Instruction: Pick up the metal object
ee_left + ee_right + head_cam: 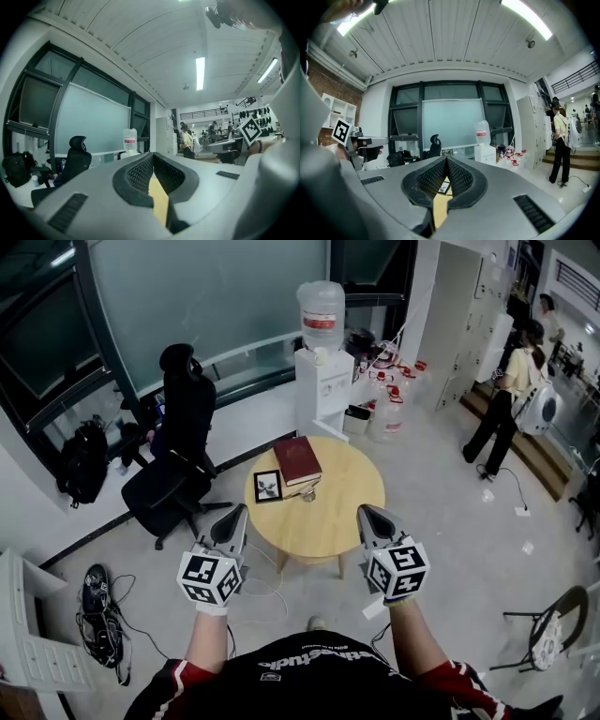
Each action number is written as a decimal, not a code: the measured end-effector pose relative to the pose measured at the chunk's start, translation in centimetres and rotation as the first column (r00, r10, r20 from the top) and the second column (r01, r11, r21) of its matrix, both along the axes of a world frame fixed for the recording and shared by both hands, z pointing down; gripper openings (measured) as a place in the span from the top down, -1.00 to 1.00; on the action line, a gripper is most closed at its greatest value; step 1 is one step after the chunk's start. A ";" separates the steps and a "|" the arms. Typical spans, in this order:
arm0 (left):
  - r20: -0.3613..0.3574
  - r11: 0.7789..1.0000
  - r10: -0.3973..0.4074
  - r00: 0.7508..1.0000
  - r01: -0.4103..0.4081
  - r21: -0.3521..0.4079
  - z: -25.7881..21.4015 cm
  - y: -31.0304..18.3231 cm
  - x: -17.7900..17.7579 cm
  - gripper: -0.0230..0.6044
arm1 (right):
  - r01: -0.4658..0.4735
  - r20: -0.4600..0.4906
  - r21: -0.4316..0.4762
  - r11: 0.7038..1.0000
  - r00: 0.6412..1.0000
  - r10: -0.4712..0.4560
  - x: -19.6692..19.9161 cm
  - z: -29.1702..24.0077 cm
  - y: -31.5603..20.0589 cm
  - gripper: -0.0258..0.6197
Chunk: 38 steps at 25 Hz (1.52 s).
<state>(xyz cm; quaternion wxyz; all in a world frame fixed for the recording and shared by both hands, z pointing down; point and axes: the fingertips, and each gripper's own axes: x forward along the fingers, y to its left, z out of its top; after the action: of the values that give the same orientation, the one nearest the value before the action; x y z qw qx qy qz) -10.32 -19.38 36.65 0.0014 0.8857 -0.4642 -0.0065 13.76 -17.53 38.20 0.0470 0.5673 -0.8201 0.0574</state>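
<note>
Left gripper (pixel 234 517) and right gripper (pixel 368 517) both clenched empty, held level side by side, tips near round wooden bench (pixel 328 521) edge.

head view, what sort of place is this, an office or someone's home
Most likely an office or lab workspace, not a home. A water dispenser with spare bottles beside it stands by a glass partition, a black office chair sits next to a small round table, and the floor is bare and open.

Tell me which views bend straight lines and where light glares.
Head view: even light, the window frame bows. Left gripper view: strong fisheye bend, the ceiling lamp blown white. Right gripper view: same bend, its light strip glares, corners black.
</note>
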 end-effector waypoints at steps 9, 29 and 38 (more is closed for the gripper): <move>0.029 1.000 -0.025 0.999 0.025 0.011 -0.2 -5.1 3.6 0.87 | 0.040 0.012 0.004 0.999 0.999 -0.040 3.0 0.6 -5.9 0.83; 0.034 0.998 -0.068 0.997 0.068 0.013 1.1 -10.0 6.8 0.87 | 0.114 0.038 -0.002 0.993 0.993 -0.114 4.6 2.2 -13.0 0.83; 0.004 0.998 -0.055 0.998 0.055 -0.005 2.1 -11.1 6.8 0.87 | 0.108 0.021 -0.004 0.994 0.994 -0.108 4.5 2.9 -13.6 0.83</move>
<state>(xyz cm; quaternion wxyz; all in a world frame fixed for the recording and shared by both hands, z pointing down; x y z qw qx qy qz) -3.56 -30.47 38.77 0.0023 0.8725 -0.4885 -0.0038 18.27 -31.11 41.10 0.0433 0.5213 -0.8499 0.0628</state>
